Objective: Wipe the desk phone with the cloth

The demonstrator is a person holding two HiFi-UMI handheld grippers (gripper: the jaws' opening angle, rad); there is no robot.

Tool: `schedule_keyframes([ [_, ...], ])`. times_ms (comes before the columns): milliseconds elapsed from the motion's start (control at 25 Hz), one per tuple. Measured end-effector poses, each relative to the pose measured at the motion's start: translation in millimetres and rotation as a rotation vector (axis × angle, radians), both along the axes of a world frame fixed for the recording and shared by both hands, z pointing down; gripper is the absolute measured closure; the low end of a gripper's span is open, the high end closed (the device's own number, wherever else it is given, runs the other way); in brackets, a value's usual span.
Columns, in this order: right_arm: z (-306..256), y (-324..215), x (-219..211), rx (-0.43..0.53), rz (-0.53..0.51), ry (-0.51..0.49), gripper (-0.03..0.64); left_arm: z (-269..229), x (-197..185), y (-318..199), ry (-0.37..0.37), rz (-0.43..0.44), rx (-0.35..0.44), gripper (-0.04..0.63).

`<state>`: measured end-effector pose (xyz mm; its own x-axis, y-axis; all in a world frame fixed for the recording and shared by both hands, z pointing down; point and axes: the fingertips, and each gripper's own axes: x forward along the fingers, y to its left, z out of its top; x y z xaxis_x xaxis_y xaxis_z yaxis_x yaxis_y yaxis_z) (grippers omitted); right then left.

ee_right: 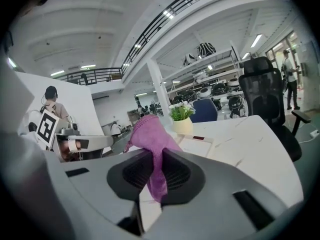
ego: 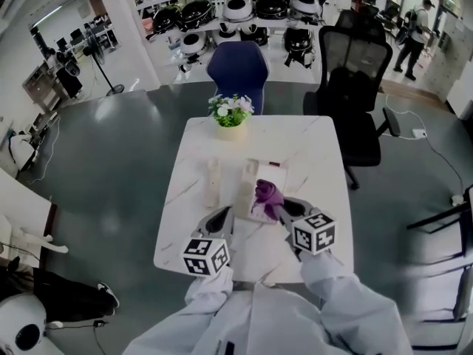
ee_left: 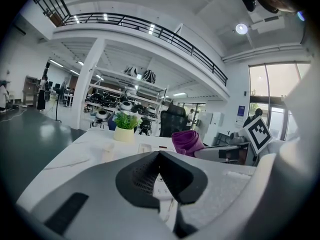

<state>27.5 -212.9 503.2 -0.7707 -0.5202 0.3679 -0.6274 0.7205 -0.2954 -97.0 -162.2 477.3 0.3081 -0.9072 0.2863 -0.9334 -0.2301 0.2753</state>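
Pinching the purple cloth (ee_right: 150, 131) in your right gripper (ee_right: 159, 155), jaws clamped on it, you held it over the desk phone (ego: 247, 187); your left gripper (ee_left: 160, 154) was closed, empty.

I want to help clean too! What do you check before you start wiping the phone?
1. Cloth pinched firmly in the right gripper: ok.
2. Cloth is over the phone: ok.
3. Cloth touches the phone: cannot tell.
4. Left gripper shut with nothing pinched: ok.
5. Left gripper steadies the phone: cannot tell.
6. Plant far from the wiping spot: ok.
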Motion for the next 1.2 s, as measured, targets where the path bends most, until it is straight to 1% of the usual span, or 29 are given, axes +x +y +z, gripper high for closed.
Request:
schedule_keyframes([
  [120, -5, -15, -5, 0.025, 0.023, -0.016, 0.581, 2, -1, -9, 0.005, 0.004, -0.005, 0.597],
  [240, -5, -35, -10, 0.044, 0.051, -0.01, 0.581, 8, -3, -20, 0.012, 0.012, -0.022, 0.597],
  [360, -7, -57, -17, 0.087, 0.082, 0.027, 0.581, 16, -8, -34, 0.018, 0.025, -0.042, 0.597],
  [480, -10, -78, -26, 0.136, 0.081, 0.07, 0.581, 21, -14, -50, 0.023, 0.038, -0.048, 0.597],
  [680, -10, -107, -33, 0.168, 0.11, 0.121, 0.581, 30, -22, -69, 0.036, 0.058, -0.068, 0.597],
  [840, -15, -132, -38, 0.223, 0.127, 0.204, 0.581, 30, -29, -78, 0.053, 0.067, -0.068, 0.597],
  [1000, -12, -148, -51, 0.296, 0.098, 0.343, 0.581, 33, -38, -83, 0.069, 0.066, -0.075, 0.597],
  [1080, -5, -152, -59, 0.298, 0.081, 0.387, 0.581, 34, -41, -87, 0.074, 0.067, -0.074, 0.597],
  [1200, 8, -156, -67, 0.277, 0.072, 0.407, 0.581, 37, -46, -90, 0.079, 0.069, -0.077, 0.597],
])
